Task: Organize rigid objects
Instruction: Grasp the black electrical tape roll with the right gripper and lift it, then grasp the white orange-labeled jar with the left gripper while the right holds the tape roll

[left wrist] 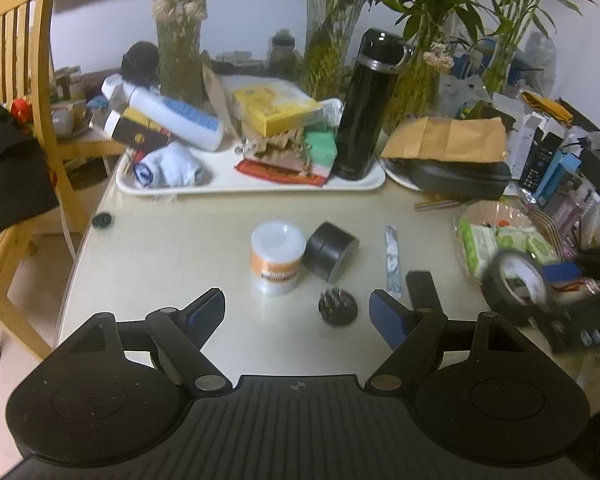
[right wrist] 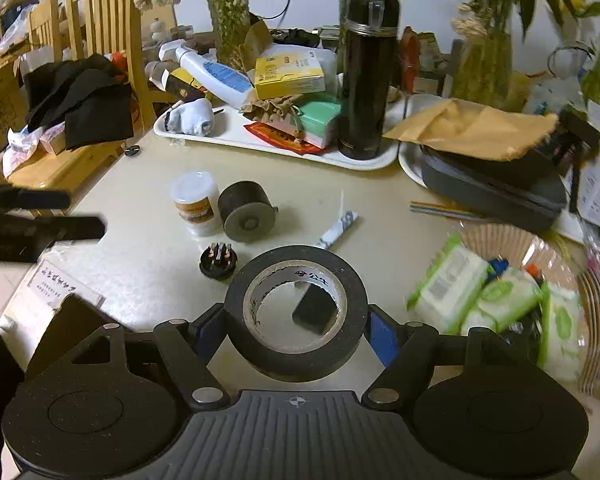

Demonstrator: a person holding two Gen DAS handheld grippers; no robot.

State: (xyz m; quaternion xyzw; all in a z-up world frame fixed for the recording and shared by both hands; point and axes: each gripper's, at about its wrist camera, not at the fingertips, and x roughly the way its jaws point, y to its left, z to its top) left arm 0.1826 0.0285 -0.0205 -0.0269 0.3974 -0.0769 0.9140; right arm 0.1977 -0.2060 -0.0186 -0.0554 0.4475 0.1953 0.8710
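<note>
The right claw (right wrist: 296, 332) pinches the black tape roll (right wrist: 296, 312) above the table (right wrist: 140, 264), hole facing the camera; the white tray (right wrist: 236, 136) lies far ahead. The left claw (left wrist: 298, 312) hangs spread and empty, nearer the small jar (left wrist: 278, 256)

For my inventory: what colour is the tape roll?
Black tape roll with a pale inner core; right wrist view shows it best.
</note>
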